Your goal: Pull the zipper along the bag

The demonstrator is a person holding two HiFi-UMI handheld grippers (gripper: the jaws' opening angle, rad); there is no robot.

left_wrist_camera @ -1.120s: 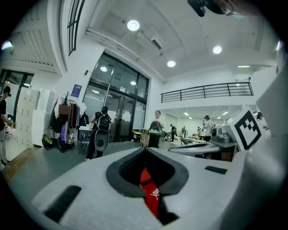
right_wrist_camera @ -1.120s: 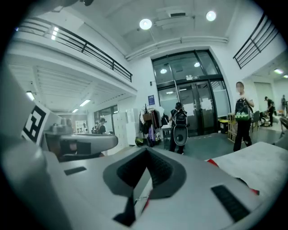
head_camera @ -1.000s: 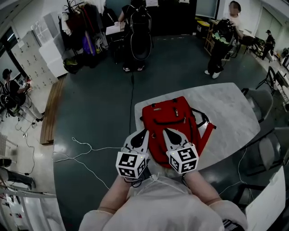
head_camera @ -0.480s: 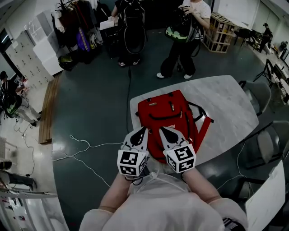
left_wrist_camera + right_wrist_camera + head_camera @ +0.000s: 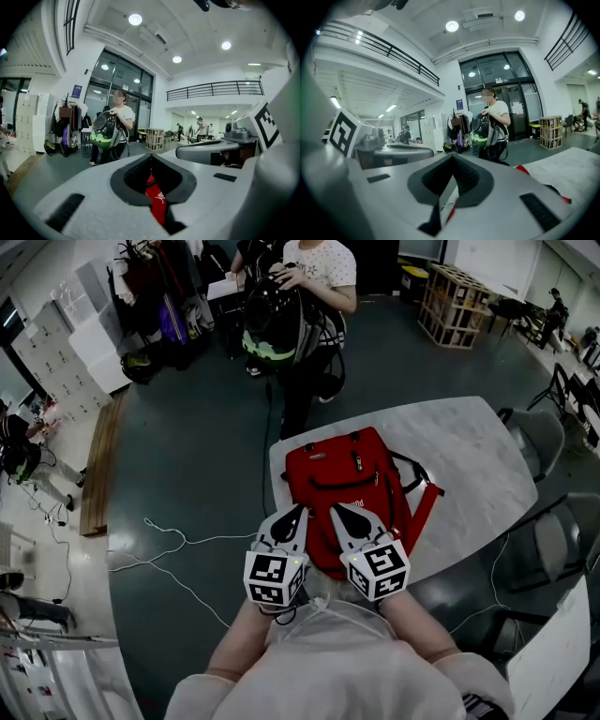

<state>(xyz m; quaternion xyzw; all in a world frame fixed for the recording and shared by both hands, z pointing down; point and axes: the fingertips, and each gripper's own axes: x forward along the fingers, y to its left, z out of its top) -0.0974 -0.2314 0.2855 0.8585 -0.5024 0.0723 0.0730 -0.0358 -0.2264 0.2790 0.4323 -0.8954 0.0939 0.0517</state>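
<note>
A red backpack (image 5: 352, 474) lies flat on the white table (image 5: 469, 456), its black front zipper line facing up. Both grippers hover over the bag's near end, tips pointing away from me. My left gripper (image 5: 302, 510) is shut with nothing gripped; in the left gripper view (image 5: 151, 155) a strip of the red backpack (image 5: 157, 201) shows through the gap behind the closed tips. My right gripper (image 5: 335, 508) is shut too, a little right of the left one. In the right gripper view (image 5: 452, 155) only table and a sliver of red fabric (image 5: 522, 169) show beyond the jaws.
A person (image 5: 300, 306) carrying a dark pack stands just beyond the table's far edge. Grey chairs (image 5: 548, 451) stand at the table's right side. A white cable (image 5: 178, 545) trails over the floor on the left. Racks and lockers line the far wall.
The person with the pack has walked from the far right to just behind the table. The head view shifted slightly early on. Both grippers stay shut in place.
</note>
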